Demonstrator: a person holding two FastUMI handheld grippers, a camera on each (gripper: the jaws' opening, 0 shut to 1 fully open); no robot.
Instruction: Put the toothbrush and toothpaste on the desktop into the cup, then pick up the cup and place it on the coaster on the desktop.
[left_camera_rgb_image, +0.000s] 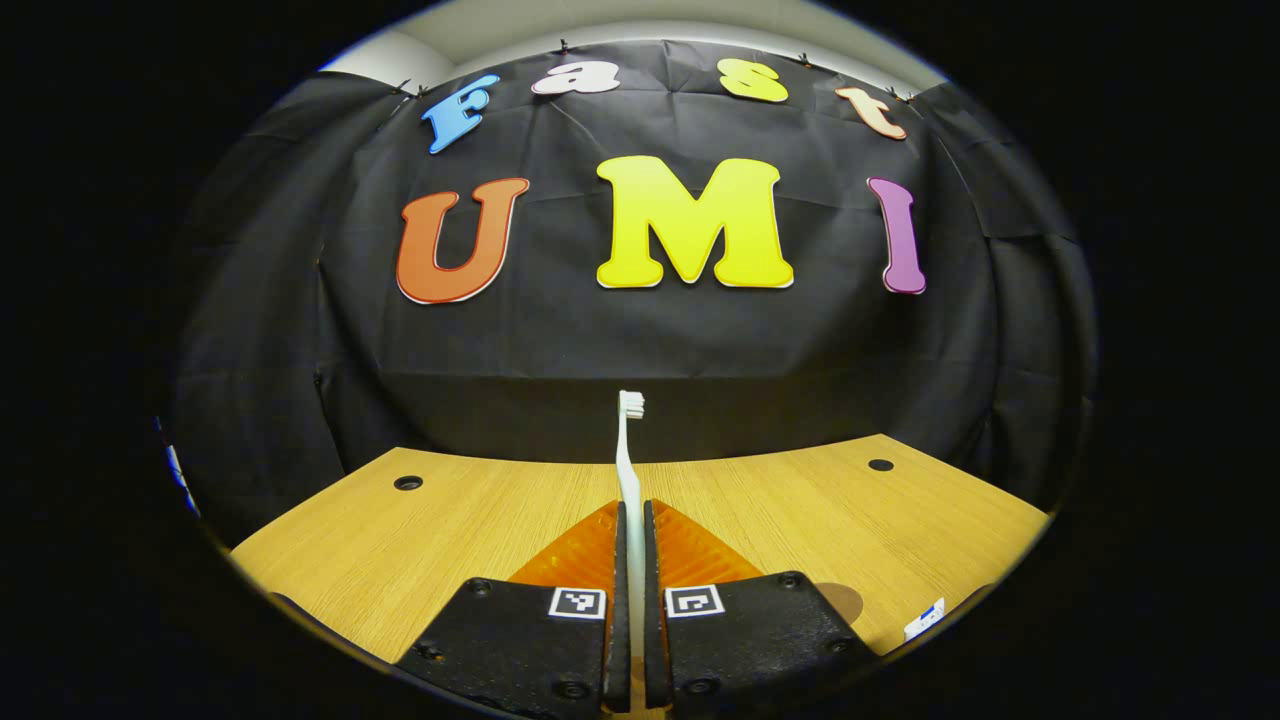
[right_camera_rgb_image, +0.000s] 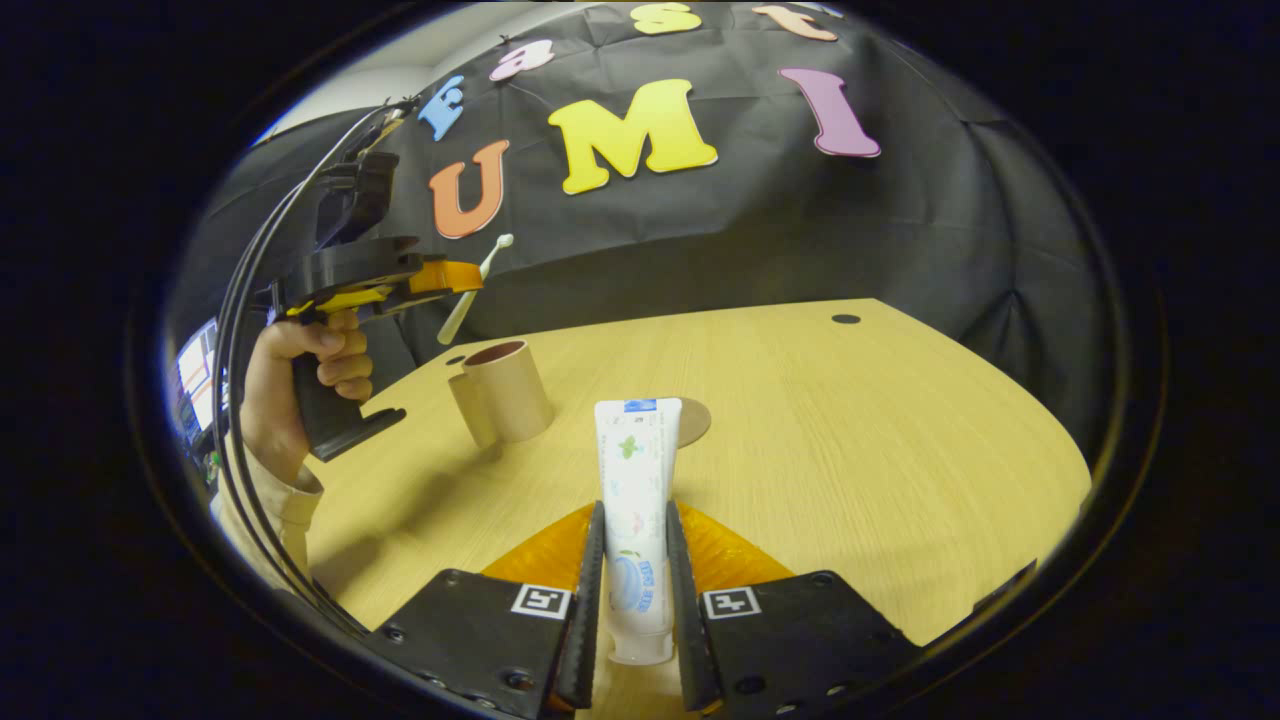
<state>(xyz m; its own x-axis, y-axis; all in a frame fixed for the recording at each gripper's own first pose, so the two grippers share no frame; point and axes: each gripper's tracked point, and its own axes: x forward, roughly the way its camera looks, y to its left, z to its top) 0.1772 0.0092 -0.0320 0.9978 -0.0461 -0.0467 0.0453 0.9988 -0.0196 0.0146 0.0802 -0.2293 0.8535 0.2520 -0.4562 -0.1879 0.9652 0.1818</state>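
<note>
In the left gripper view, we see our left claw (left_camera_rgb_image: 631, 560) clamped on the handle of a toothbrush (left_camera_rgb_image: 629, 470). The brush stands up between the two fingers, bristle head topmost, lifted clear of the wooden worktop (left_camera_rgb_image: 450, 530) below. A coaster (left_camera_rgb_image: 838, 601) peeps out just beside the claw on its right, and the end of the toothpaste (left_camera_rgb_image: 925, 619) shows near the worktop's near right edge.

In the right gripper view, our right claw (right_camera_rgb_image: 634, 570) is clamped on the toothpaste (right_camera_rgb_image: 636, 500), both fingers pressing its sides, with the tube pointing forward and its flat crimped end farthest from us. Just beyond that end lies the round coaster (right_camera_rgb_image: 693, 421), flat on the worktop (right_camera_rgb_image: 850, 450). To the coaster's left stands the cup (right_camera_rgb_image: 506, 390), upright and open at the top, toward the far left corner. Above the cup hangs the left claw (right_camera_rgb_image: 455, 278), gripped by a hand (right_camera_rgb_image: 300, 375), with the toothbrush (right_camera_rgb_image: 473, 290) held aslant over the cup's mouth.
</note>
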